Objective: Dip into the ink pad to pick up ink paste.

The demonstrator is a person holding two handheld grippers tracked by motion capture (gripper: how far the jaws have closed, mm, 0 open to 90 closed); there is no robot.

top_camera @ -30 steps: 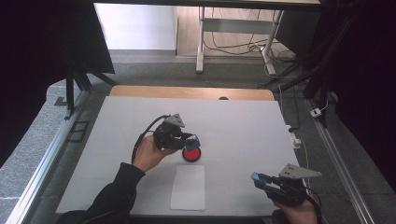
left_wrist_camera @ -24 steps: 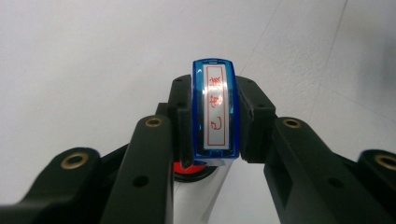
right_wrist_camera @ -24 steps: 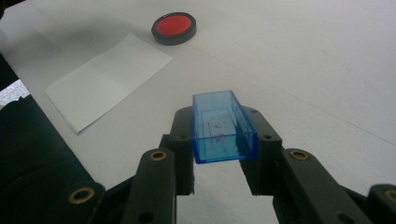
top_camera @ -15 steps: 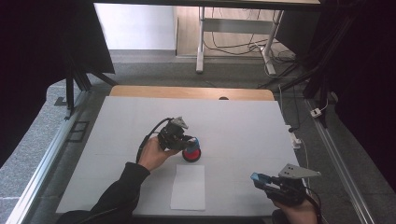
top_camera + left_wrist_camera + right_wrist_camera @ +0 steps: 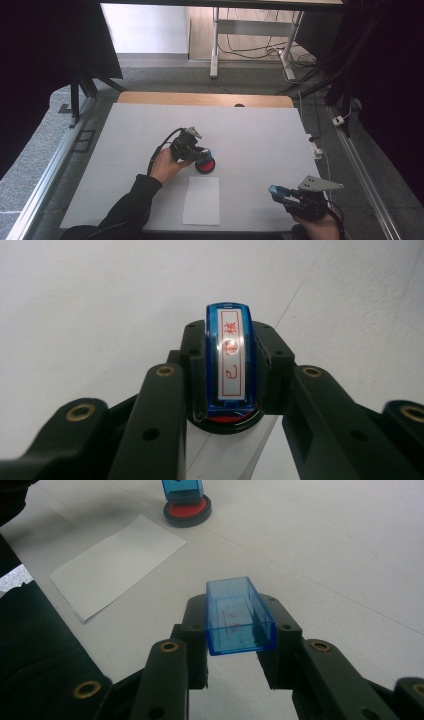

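Observation:
My left gripper (image 5: 199,153) is shut on a blue stamp (image 5: 228,360) with a white label bearing red characters. The stamp's lower end sits on a round red ink pad (image 5: 206,165) in a black case, near the middle of the white table. From the right gripper view the stamp (image 5: 181,489) stands upright on the ink pad (image 5: 187,511). My right gripper (image 5: 276,191), near the table's front right, is shut on a clear blue cap (image 5: 239,616) with its hollow side up. A white paper sheet (image 5: 201,200) lies flat just in front of the ink pad.
The white table top (image 5: 250,135) has a wooden strip (image 5: 200,99) along its far edge. A person's dark sleeve (image 5: 125,210) comes in from the front left. A metal rail (image 5: 45,185) runs along the left side, and a small white device with a cable (image 5: 316,148) sits at the right edge.
My left gripper has come down and slightly right with the stamp, bringing it onto the red ink pad. The right gripper with the blue cap has kept still.

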